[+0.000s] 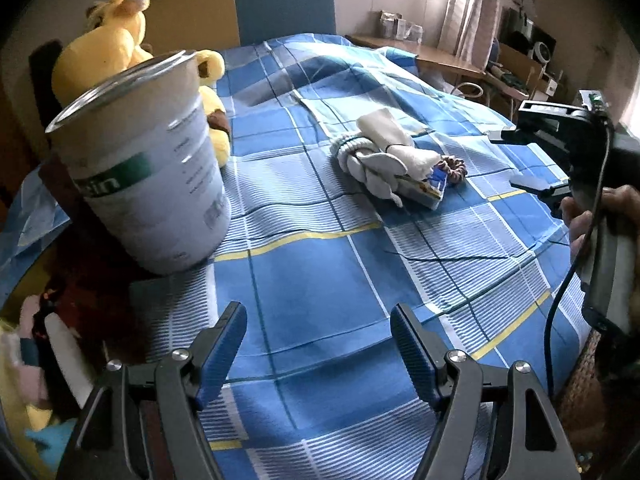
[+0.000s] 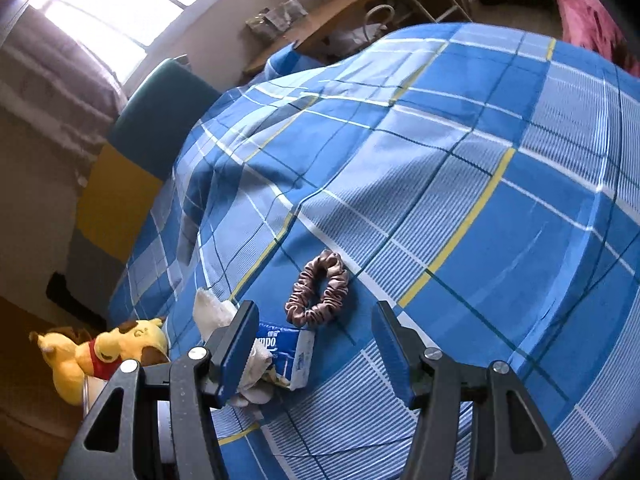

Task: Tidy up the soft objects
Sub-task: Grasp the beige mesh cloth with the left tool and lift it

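On the blue plaid bed cover (image 1: 320, 272) lies a small pile: white work gloves (image 1: 372, 160), a blue tissue pack (image 1: 434, 188) and a brown scrunchie (image 1: 456, 170). My left gripper (image 1: 318, 354) hovers open over bare cover, well short of the pile. In the right wrist view the scrunchie (image 2: 318, 294) lies just beyond my open right gripper (image 2: 316, 354), and the tissue pack (image 2: 286, 350) and a glove (image 2: 210, 308) sit by its left finger. The right gripper (image 1: 536, 160) also shows at the right edge of the left wrist view, held by a hand (image 1: 580, 220). Neither gripper holds anything.
A tall white tin (image 1: 152, 172) stands at the bed's left side, close to my left gripper. A yellow plush bear (image 1: 112, 44) (image 2: 96, 354) sits behind it. A blue and yellow headboard (image 1: 284, 8), a wooden desk (image 1: 432, 54) and a window lie beyond the bed.
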The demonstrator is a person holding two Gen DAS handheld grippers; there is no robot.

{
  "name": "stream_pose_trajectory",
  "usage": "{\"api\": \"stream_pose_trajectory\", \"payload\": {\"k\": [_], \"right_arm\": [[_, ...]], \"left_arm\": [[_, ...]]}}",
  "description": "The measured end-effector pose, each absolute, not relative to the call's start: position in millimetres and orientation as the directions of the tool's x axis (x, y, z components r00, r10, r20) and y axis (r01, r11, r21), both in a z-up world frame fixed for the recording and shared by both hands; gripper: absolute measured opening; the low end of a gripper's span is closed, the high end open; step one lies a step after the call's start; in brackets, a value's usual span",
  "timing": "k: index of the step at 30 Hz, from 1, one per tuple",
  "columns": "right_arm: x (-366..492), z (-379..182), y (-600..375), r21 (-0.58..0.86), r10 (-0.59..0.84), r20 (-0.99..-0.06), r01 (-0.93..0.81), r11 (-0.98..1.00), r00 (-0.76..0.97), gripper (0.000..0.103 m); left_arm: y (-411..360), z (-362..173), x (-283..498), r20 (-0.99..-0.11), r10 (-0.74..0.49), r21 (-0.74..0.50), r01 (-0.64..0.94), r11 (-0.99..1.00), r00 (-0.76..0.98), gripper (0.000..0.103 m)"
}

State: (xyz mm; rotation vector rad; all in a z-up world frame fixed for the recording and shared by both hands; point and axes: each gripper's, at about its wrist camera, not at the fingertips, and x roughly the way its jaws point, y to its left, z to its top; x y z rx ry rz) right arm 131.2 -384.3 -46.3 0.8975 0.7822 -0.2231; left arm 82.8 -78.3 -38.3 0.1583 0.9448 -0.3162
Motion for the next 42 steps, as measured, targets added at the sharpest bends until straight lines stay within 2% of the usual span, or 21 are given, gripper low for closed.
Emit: {"api": "stream_pose_trajectory", "payload": {"k": [8, 10, 15, 23, 28, 30, 31, 32, 33, 36, 37, 42], "right_arm": [[131, -49, -385, 0.63, 0.156, -0.694, 0.488, 0.604, 0.703, 0.059], [130, -49, -386, 0.638, 0.16, -0.689, 0.487, 0.597, 0.707, 0.059], [129, -49, -387, 0.652, 0.169, -0.678, 0.479, 0.588, 0.715, 0.059], [129, -51, -388, 0.685, 0.207, -0.657, 0.461, 0.564, 0.725, 0.059], [131, -52, -385, 0.695, 0.228, -0.652, 0.449, 0.562, 0.723, 0.059], [132, -52, -384, 0.696, 0.235, -0.652, 0.445, 0.564, 0.721, 0.059], [132, -52, -384, 0.697, 0.238, -0.651, 0.443, 0.564, 0.721, 0.06], [133, -53, -383, 0.697, 0.24, -0.651, 0.443, 0.564, 0.72, 0.06], [133, -53, -384, 0.695, 0.237, -0.653, 0.445, 0.565, 0.719, 0.06], [132, -54, -385, 0.696, 0.233, -0.652, 0.447, 0.563, 0.721, 0.06], [132, -54, -386, 0.694, 0.23, -0.653, 0.448, 0.564, 0.722, 0.06], [131, -53, -387, 0.697, 0.221, -0.646, 0.446, 0.561, 0.73, 0.059]], "left_arm": [[-102, -14, 114, -0.782, -0.295, -0.107, 0.349, 0.931, 0.549, 0.074], [-110, -4, 128, -0.767, -0.322, -0.133, 0.355, 0.926, 0.554, 0.066], [-138, 8, 163, -0.746, -0.366, -0.17, 0.372, 0.913, 0.557, 0.059], [-182, -20, 221, -0.804, -0.333, -0.166, 0.352, 0.921, 0.493, 0.06], [-204, -43, 245, -0.84, -0.314, -0.167, 0.34, 0.925, 0.441, 0.07], [-212, -51, 250, -0.852, -0.292, -0.146, 0.338, 0.93, 0.435, 0.07], [-216, -56, 252, -0.857, -0.283, -0.134, 0.345, 0.929, 0.429, 0.067], [-219, -59, 252, -0.861, -0.276, -0.119, 0.359, 0.926, 0.427, 0.06], [-222, -63, 250, -0.861, -0.274, -0.101, 0.383, 0.918, 0.429, 0.044], [-215, -61, 237, -0.841, -0.314, -0.123, 0.411, 0.903, 0.44, 0.042], [-208, -59, 232, -0.834, -0.334, -0.14, 0.415, 0.899, 0.44, 0.029], [-173, -43, 194, -0.792, -0.412, -0.209, 0.433, 0.877, 0.451, 0.019]]}}
